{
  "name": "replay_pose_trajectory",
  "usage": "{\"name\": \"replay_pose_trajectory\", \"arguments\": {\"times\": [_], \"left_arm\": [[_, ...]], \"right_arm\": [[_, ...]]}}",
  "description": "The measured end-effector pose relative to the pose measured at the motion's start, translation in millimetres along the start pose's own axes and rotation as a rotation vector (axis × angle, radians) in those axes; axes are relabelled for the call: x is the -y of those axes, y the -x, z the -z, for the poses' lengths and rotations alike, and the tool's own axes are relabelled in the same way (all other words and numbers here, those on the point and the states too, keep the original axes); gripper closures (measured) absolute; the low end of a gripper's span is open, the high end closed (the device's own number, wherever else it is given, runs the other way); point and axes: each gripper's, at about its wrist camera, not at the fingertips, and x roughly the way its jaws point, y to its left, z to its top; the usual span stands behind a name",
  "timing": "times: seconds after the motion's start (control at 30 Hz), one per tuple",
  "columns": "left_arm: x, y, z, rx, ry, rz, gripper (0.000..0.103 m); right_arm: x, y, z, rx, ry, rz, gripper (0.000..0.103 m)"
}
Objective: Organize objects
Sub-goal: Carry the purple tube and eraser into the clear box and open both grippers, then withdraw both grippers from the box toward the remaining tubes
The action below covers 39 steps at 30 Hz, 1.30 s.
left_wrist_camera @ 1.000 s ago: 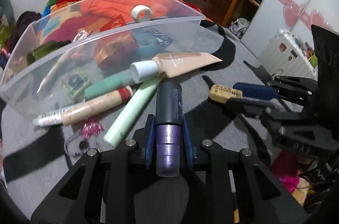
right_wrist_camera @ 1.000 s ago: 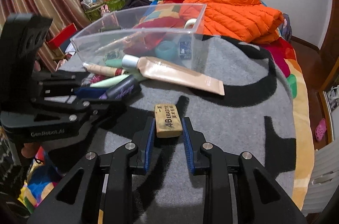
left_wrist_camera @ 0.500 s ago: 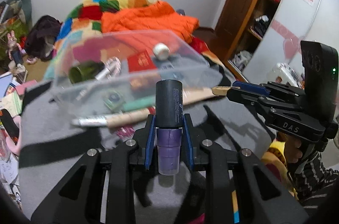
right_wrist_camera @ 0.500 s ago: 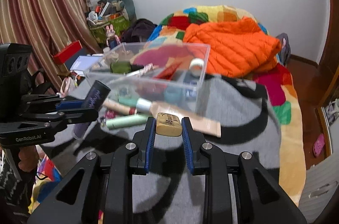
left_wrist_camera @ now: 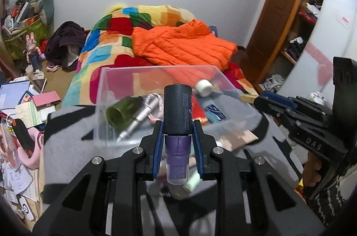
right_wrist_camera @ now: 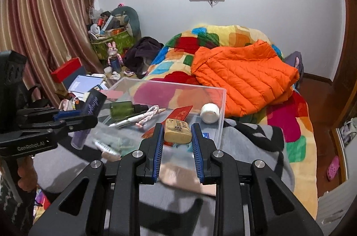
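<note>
Both loads are clamped — left gripper (left_wrist_camera: 178, 142) on the purple tube (left_wrist_camera: 178, 122), right gripper (right_wrist_camera: 177, 140) on the eraser (right_wrist_camera: 177, 130). Clear the clear bin's (right_wrist_camera: 221, 122) near wall before unclamping — release low, inside.

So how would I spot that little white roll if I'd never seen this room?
Find the clear plastic box on the grey blanket, in front of the orange jacket. Look in its far right corner: the white tape roll lies there, the only white, stubby, round thing among bottles, pens and cards.
</note>
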Motion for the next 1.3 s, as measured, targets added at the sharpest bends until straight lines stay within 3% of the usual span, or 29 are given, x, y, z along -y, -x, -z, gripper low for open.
{"name": "replay_pose_trajectory", "arguments": {"times": [0.33, 0.63, 0.87, 1.03, 1.17, 1.3], "left_arm": [[-15.4, -42.7, -20.4, -0.080, 0.023, -0.025, 0.078], [-1.5, -70.9, -21.9, -0.148, -0.015, -0.003, 0.078], [3.2, -70.3, -19.0, -0.163, -0.025, 0.029, 0.078], [5.2, -49.4, -15.4, -0.130, -0.041, 0.046, 0.078], [6.3, -30.4, -7.8, -0.108, -0.059, 0.046, 0.077], [4.2, -16.3, 4.2, -0.095, -0.065, 0.039, 0.065]], "right_arm": [[6.4, -62.1, -6.0, -0.120, -0.022, 0.062, 0.080], [0.2, -69.3, -0.9, -0.158, 0.015, 0.063, 0.080], [-3.9, -60.0, -1.9, -0.152, 0.024, 0.036, 0.079], [-5.5, -39.4, 0.5, -0.113, 0.033, 0.015, 0.062], [-5.3, -21.1, 5.0, -0.088, 0.053, 0.009, 0.053], [-1.7, -5.8, 14.4, -0.074, 0.074, 0.018, 0.041]]}}
